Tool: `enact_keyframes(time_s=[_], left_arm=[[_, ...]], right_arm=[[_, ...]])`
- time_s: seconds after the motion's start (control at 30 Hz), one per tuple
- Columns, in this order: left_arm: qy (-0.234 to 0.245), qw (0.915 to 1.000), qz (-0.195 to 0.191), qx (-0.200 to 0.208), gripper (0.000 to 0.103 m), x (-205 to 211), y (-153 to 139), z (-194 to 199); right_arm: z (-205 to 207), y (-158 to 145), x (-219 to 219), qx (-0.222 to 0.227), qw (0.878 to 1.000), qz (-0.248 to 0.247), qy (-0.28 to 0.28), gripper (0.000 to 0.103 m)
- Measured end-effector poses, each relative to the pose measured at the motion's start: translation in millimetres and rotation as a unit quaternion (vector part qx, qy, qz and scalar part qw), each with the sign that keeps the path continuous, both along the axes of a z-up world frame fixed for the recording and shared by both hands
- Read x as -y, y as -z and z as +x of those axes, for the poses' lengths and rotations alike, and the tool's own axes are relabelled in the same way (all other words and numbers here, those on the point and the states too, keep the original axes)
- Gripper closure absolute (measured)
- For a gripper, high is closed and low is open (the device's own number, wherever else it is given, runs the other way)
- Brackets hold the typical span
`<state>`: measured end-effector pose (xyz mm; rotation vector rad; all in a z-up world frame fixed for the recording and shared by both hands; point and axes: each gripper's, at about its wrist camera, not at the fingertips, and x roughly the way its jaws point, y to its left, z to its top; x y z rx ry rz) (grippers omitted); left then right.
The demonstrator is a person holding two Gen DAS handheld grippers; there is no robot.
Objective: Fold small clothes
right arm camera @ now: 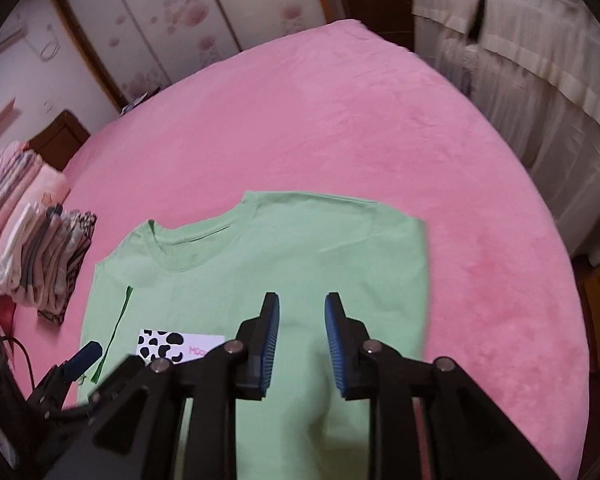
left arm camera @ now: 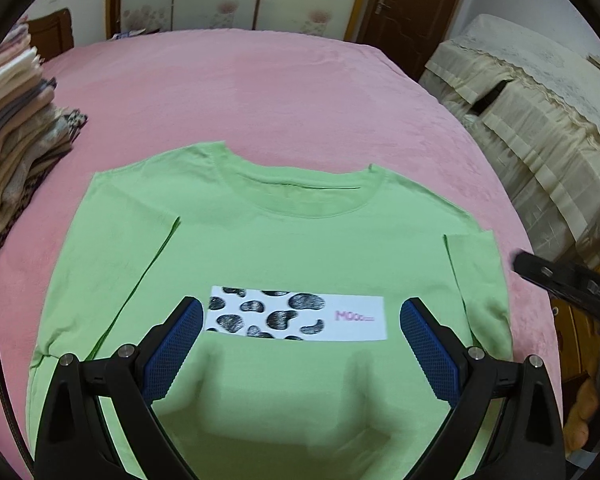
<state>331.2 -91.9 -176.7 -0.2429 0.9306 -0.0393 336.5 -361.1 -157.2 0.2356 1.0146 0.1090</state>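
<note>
My left gripper, at 6 o'clock in the left wrist view, stands wide open and holds nothing. My right gripper shows a narrow gap between its pads, with nothing clamped (cloth lies beneath, not between). Below both, the green T-shirt lies face up and flat on the pink bedspread, its cow-print panel centred, both sleeves already turned inward, collar toward 12 o'clock. I judge the shirt light, limp and unbreakable; it will sag and crease unless taken at two points, best at the hem corners or the folded side edges, pinching all layers. At 9 o'clock, well apart, stands a stack of folded clothes.
</note>
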Motion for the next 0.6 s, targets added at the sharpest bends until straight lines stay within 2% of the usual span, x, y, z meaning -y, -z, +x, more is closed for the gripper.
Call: enact_keyframes(time_s=[0.17,0.3,0.43,0.6], left_arm=[[-0.002,0.9997,-0.024,-0.01,0.004,-6,7,-3],[0.011,0.9996,-0.021,-0.014,0.004,2,13,-8],[0.026,0.9993,-0.016,-0.021,0.004,14,19,-11],[0.041,0.9988,-0.013,-0.022,0.004,33,19,-1]], right_arm=[[-31,4,38,-0.003,1.0,0.012,0.023,0.079],[-59,15,53,-0.009,0.999,0.002,0.031,0.08],[-71,29,40,-0.012,0.999,-0.031,0.016,0.08],[-65,48,13,-0.009,0.998,-0.063,-0.012,0.08]])
